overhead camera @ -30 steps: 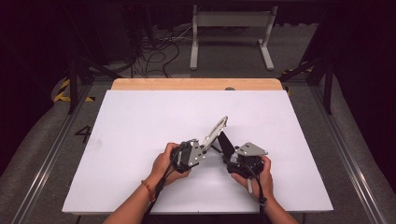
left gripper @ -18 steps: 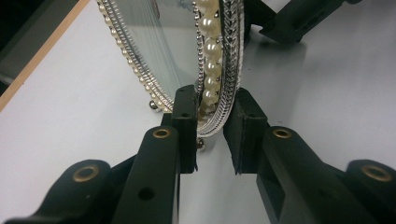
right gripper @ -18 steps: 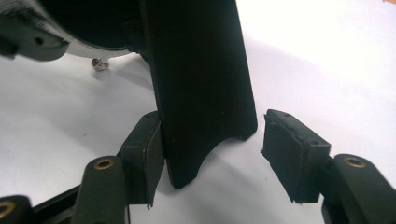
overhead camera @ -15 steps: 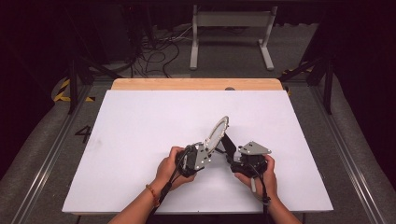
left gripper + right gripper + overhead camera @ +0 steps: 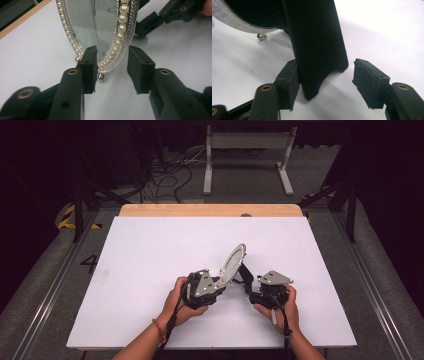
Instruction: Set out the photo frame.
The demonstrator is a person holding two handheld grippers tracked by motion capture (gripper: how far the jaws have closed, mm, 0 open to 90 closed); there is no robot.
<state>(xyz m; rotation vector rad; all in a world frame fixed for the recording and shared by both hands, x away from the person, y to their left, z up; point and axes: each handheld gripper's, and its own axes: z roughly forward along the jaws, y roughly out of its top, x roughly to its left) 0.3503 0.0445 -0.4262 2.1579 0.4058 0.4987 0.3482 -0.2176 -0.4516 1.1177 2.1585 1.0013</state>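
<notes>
White desk (image 5: 150, 270), wooden strip along its far edge. An oval pearl-rimmed mirror (image 5: 234, 263) stands tilted near the middle, toward the near edge, on small ball feet with its black back stand (image 5: 317, 45) splayed to the right.

Left gripper (image 5: 112, 72): jaws have just been opening; the mirror's lower rim sits between them, one pad against the glass, the other clear. No clamp.

Right gripper (image 5: 324, 82): jaws apart around the stand's foot, one pad touching, the other off.

Risk: neither gripper really holds. A nudge on the stand could fold it, toppling the mirror face-down; ball feet may skid on the smooth desk.
</notes>
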